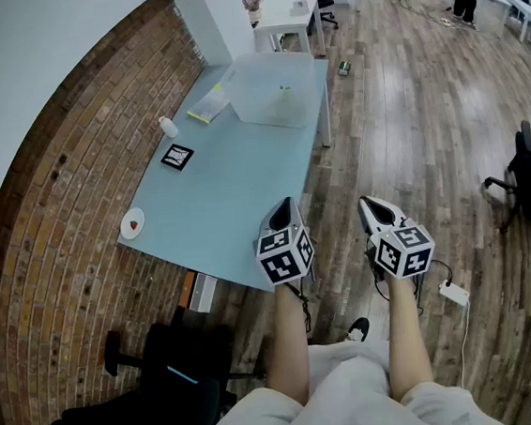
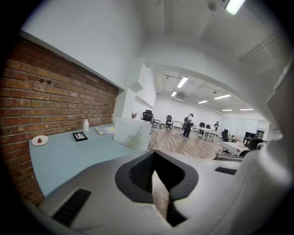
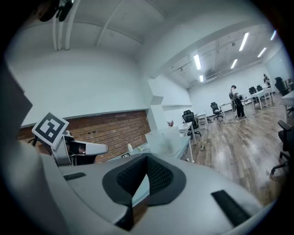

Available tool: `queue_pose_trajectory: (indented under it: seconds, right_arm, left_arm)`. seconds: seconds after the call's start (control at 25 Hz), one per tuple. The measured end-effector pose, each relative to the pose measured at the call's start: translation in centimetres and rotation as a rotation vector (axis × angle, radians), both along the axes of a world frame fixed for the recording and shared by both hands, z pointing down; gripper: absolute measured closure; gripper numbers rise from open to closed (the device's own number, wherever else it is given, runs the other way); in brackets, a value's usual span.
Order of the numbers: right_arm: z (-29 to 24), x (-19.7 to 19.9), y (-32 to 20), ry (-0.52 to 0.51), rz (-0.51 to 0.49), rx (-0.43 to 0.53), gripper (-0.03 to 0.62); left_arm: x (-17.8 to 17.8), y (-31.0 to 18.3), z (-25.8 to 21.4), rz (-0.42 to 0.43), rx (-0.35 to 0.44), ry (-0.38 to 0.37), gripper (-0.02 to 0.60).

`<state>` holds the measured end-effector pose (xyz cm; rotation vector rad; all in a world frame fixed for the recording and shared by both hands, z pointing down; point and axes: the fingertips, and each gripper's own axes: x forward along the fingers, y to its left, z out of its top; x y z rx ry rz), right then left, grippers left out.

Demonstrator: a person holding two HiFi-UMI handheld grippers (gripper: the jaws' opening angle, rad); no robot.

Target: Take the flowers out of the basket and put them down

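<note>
Left gripper [image 1: 285, 207] and right gripper [image 1: 368, 203] are held shut, empty, off the table's [image 1: 234, 182] near corner; jaws should be opened before its far-end translucent basket [image 1: 276, 91] is reached.

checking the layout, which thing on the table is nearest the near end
The small white plate with something red on it; the black card and bottle lie farther along.

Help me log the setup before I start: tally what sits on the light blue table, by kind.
Translucent plastic box: 1
Yellow-green flat booklet: 1
Small white bottle: 1
Black square marker card: 1
Small white round plate: 1
Small red item on that plate: 1
Total: 6
</note>
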<state>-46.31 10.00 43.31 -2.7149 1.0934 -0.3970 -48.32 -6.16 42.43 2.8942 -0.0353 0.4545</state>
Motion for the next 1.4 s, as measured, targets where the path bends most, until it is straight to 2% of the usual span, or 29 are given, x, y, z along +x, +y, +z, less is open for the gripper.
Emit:
queue_pose_trajectory:
  seconds: [0.12, 0.32, 0.68, 0.96, 1.16, 1.4]
  right_arm:
    - [1.0, -0.3, 1.6, 0.003, 0.0, -0.068, 0.6]
    - [1.9, 0.3, 4.6, -0.017, 0.022, -0.072, 0.6]
    - [2.3, 2.3, 5.3, 0.004, 0.004, -0.095, 0.599]
    - [1.6, 6.9, 6.3, 0.014, 0.015, -0.075, 0.599]
    - [-0.6, 10.8, 5.3, 0.004, -0.056, 0.033, 0.599]
    - [-0.4, 16.4, 4.5, 0.012, -0.111, -0.02, 0.599]
  left_arm:
    - [-0.3, 1.2, 0.4, -0.017, 0.027, -0.017, 0.563]
    - [-0.3, 2.7, 0.6, -0.049, 0.04, -0.011, 0.563]
    - [2.3, 2.2, 0.5, -0.115, 0.08, 0.006, 0.563]
    - [7.7, 3.1, -0.6, -0.087, 0.074, 0.044, 0.563]
    - [11.6, 3.2, -2.0, -0.071, 0.093, 0.072, 0.562]
    - [17.7, 2.0, -1.8, -0.104, 0.079, 0.087, 0.563]
